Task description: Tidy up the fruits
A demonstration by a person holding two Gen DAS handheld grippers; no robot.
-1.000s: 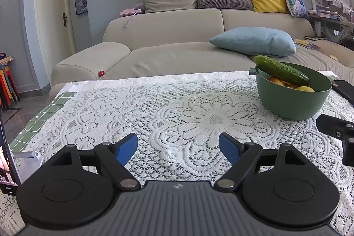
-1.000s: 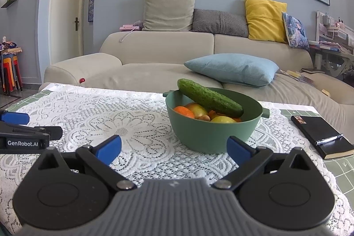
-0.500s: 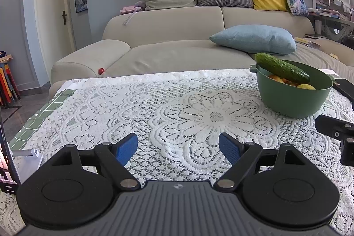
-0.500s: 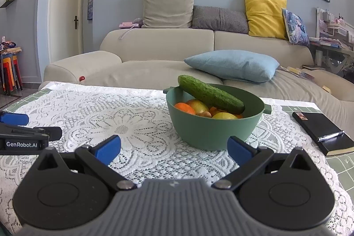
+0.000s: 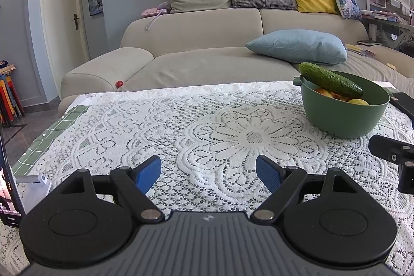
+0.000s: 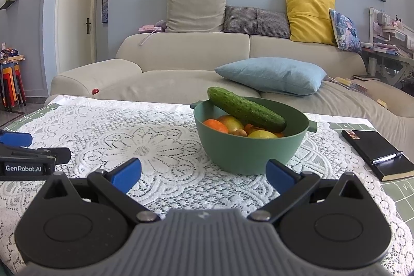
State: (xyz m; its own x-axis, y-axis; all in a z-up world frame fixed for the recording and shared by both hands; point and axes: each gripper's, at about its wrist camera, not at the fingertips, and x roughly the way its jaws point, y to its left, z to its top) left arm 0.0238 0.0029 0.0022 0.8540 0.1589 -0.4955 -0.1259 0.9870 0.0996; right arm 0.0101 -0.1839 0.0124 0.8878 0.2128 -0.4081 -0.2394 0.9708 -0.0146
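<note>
A green bowl (image 6: 248, 146) stands on the counter (image 6: 160, 146), which is covered with a white lace cloth (image 5: 207, 120). Inside the bowl there are several fruits: an orange (image 6: 216, 126) at the left, an apple (image 6: 231, 122) behind it, a yellow fruit (image 6: 261, 134) at the front right, and a small brownish one between them that I cannot identify. A long cucumber (image 6: 245, 109) lies over the fruits, tilted, with its higher end resting on the bowl's left rim and passing a little beyond it.

The right gripper (image 6: 203, 173) is above the cloth just in front of the bowl, its jaws spread wide and holding nothing. The left gripper (image 5: 208, 173) is over the flower pattern of the cloth, to the left of the bowl and apart from it, with jaws also spread and empty.

On the counter to the right of the bowl lies a black notebook (image 6: 377, 151) with a pen (image 6: 386, 157) on it. Behind the counter stands a beige sofa (image 6: 194, 56) with a blue pillow (image 6: 271, 75).
</note>
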